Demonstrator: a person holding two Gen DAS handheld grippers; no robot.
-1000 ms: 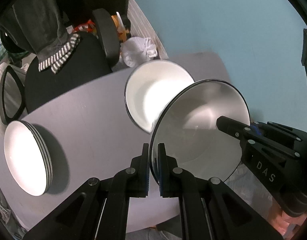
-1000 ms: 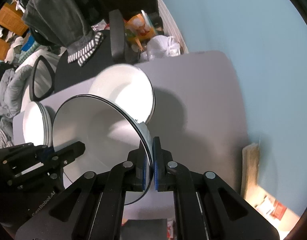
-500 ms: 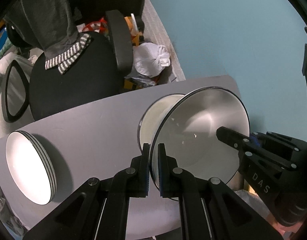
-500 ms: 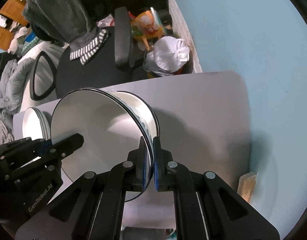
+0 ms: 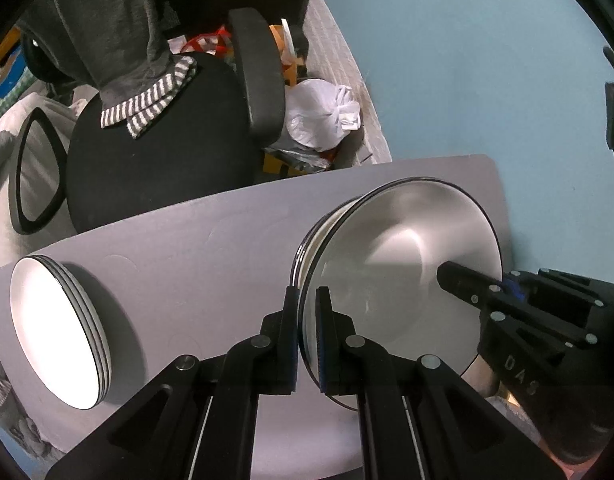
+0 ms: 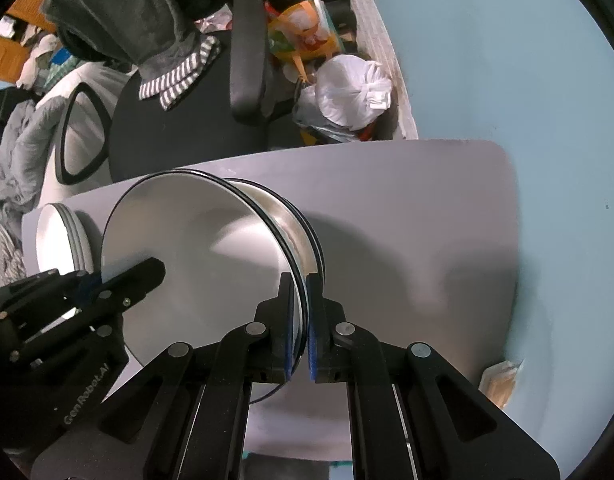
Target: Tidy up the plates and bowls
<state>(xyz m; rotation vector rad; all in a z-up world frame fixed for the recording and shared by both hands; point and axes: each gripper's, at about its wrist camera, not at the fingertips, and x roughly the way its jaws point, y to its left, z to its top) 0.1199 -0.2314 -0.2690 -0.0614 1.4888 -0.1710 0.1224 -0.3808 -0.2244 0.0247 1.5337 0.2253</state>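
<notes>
A white bowl with a black rim point(image 5: 399, 264) hangs between both grippers, each clamped on an opposite side of its rim. My left gripper point(image 5: 307, 320) is shut on the near rim in the left wrist view, where the right gripper point(image 5: 451, 276) reaches in from the right. In the right wrist view my right gripper point(image 6: 301, 300) pinches the held bowl point(image 6: 195, 240), and the left gripper point(image 6: 155, 270) shows at lower left. A second matching bowl point(image 5: 313, 232) point(image 6: 303, 224) sits on the grey table point(image 5: 211, 248) directly beneath, mostly hidden by the held one. A stack of white plates point(image 5: 51, 320) point(image 6: 57, 236) lies at the table's left.
Beyond the table's far edge stand a black office chair point(image 5: 155, 152) with grey clothing point(image 5: 119, 28) draped on it and a white plastic bag point(image 5: 323, 112). A light blue wall point(image 5: 467, 60) borders the table on the right. Bare table surface point(image 6: 427, 208) lies to the right of the bowls.
Both grippers carried the held bowl sideways and down. The bowl on the table was mostly visible beside it before; now the held bowl covers it, with only its rim showing.
</notes>
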